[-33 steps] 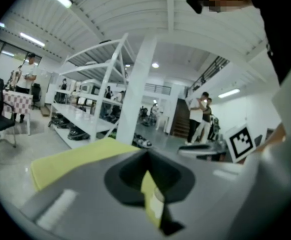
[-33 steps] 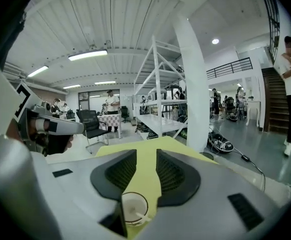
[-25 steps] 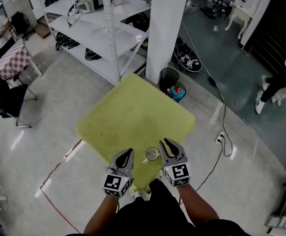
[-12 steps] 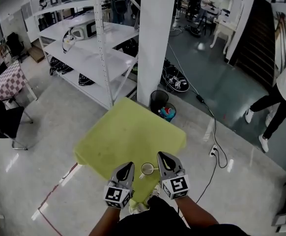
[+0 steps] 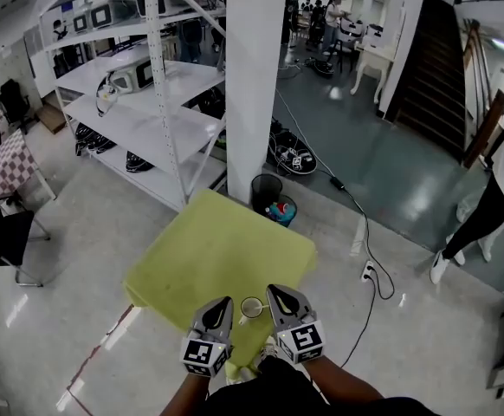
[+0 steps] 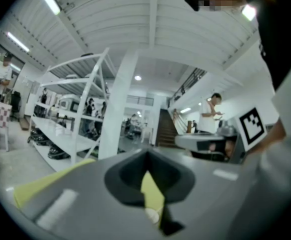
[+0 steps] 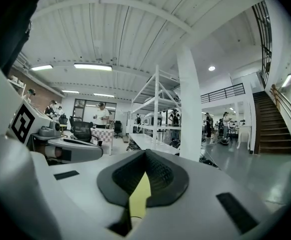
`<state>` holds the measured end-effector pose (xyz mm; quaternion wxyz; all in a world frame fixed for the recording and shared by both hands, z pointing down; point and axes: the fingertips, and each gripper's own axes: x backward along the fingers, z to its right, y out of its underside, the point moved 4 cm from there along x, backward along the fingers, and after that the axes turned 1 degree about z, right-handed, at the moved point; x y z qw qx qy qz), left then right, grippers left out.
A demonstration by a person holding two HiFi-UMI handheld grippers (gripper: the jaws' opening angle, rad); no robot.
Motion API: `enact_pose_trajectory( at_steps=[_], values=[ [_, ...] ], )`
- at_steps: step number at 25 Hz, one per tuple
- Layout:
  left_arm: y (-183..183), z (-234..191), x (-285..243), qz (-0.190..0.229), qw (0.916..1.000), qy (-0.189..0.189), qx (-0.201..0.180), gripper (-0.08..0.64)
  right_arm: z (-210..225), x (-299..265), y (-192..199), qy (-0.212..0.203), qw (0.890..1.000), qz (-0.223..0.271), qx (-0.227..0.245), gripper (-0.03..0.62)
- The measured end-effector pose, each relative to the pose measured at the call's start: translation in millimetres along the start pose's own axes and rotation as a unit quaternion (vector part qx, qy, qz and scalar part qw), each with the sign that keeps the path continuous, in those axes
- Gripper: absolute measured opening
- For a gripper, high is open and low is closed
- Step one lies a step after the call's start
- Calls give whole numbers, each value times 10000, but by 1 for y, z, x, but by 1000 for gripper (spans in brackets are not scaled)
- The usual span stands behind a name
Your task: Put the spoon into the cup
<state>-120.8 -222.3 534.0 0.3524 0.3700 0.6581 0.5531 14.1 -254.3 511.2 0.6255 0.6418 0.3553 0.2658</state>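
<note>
1. A person is holding the left gripper point(image 5: 224, 302) and the right gripper point(image 5: 274, 290) over the near corner of a yellow table point(image 5: 209, 250), with a white cup point(image 5: 252, 307) standing between the two tips.
2. Both pairs of jaws are pressing together at their tips (each gripper view is showing only a thin wedge of yellow table through the gap below). Neither gripper is carrying anything.
3. The cup is sitting upright just inside the table's near-right edge, close to the near corner, with its mouth facing up.
4. The spoon is not showing as a separate thing in any view. The cup is too small in the head view to tell whether a handle is sticking out of it.
5. No spoon is lying loose on the bare yellow top. With both grippers empty, the task is looking finished or very nearly so, though that is a judgement rather than something seen.
6. Which way the spoon is pointing, and how its long axis is lying, cannot be told here.
</note>
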Motion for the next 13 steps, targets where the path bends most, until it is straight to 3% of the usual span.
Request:
enact_pose_trajectory(
  at_steps=[13],
  values=[
    [1, 9, 1, -119, 9999, 34, 7, 6, 0, 13, -1, 40, 9999, 96, 6, 6]
  ],
)
